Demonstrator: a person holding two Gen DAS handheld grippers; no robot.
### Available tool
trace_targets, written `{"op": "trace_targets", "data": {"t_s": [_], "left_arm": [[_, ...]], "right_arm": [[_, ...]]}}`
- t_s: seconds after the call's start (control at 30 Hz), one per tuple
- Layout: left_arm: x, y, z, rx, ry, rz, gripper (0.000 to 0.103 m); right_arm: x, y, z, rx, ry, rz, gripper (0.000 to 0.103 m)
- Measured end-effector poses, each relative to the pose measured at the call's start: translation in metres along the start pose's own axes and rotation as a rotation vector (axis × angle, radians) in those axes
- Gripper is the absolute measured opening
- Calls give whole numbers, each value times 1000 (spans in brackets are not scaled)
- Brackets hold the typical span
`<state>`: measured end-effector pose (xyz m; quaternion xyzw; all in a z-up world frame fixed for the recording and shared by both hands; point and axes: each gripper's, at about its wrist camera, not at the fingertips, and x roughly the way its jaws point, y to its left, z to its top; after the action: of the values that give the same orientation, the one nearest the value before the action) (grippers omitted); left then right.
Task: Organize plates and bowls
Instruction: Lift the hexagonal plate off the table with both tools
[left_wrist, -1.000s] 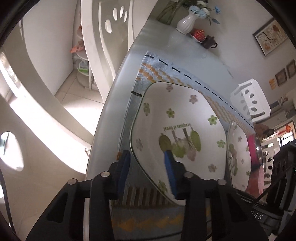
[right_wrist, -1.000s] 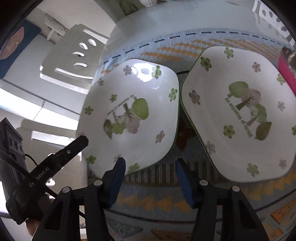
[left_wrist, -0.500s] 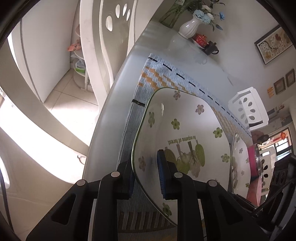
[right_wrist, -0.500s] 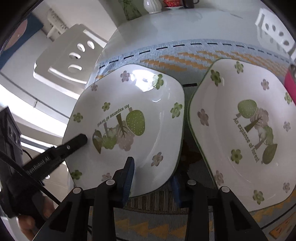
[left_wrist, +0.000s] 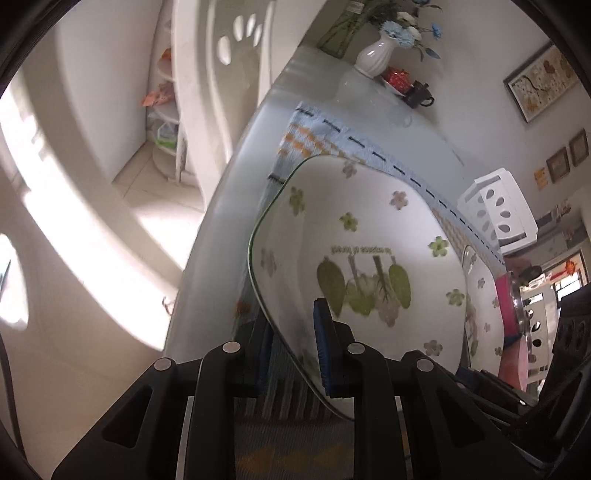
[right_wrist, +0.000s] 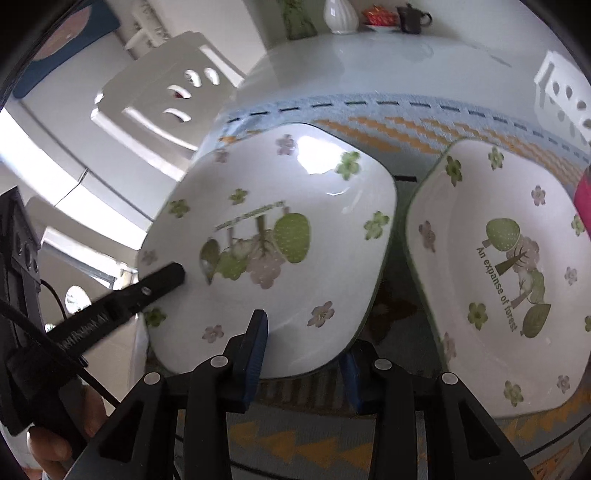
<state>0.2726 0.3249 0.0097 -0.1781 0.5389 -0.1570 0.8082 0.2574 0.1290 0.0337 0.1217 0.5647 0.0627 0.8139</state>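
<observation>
A squarish white plate (left_wrist: 369, 229) (right_wrist: 295, 206) with green flowers and a tree print is tilted up off the woven mat (right_wrist: 369, 125). My left gripper (left_wrist: 293, 350) is shut on its left rim, one pad above and one below. In the right wrist view, one of the left gripper's fingers (right_wrist: 162, 280) lies on the plate's face. My right gripper (right_wrist: 303, 362) is shut on the plate's near corner. A second matching plate (right_wrist: 498, 277) (left_wrist: 480, 295) lies flat on the mat just to the right.
The mat lies on a pale glass table (right_wrist: 351, 62). At the table's far end stand a white vase (left_wrist: 376, 55), a dark teapot (left_wrist: 419, 94) and a red dish. White chairs (right_wrist: 166, 92) (left_wrist: 495, 206) flank the table. A pink object (right_wrist: 583, 199) sits at the right edge.
Both grippers closed on the left plate, the left on its side rim and the right on its near corner. The plate then tipped up off the mat.
</observation>
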Motion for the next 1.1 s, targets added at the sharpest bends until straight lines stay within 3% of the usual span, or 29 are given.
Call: {"op": "trace_targets", "data": {"t_s": [0.17, 0.27, 0.33, 0.53, 0.6, 0.7, 0.8, 1.0, 1.1], "left_arm": [[-6, 16, 2, -32, 14, -22, 16], [-4, 12, 6, -17, 25, -31, 16], [-1, 7, 5, 3, 30, -30, 16], [10, -2, 4, 3, 27, -21, 16], [11, -3, 6, 8, 22, -14, 16], [8, -4, 7, 28, 7, 6, 15], [0, -2, 5, 27, -14, -4, 15], [-16, -1, -19, 47, -8, 32, 15], [-30, 7, -33, 37, -10, 57, 15]], "right_arm": [[-2, 7, -8, 39, 38, 78, 36], [5, -10, -4, 132, 112, 153, 37], [11, -25, -3, 189, 145, 157, 37], [9, -37, 1, 217, 69, 124, 37], [9, -31, 4, 184, 51, 103, 31], [9, -10, 1, 39, 29, 0, 29], [-5, 5, -1, -64, -40, -21, 29], [-12, 17, -9, -145, -37, -52, 29], [-16, 26, -22, -151, -13, -19, 29]]}}
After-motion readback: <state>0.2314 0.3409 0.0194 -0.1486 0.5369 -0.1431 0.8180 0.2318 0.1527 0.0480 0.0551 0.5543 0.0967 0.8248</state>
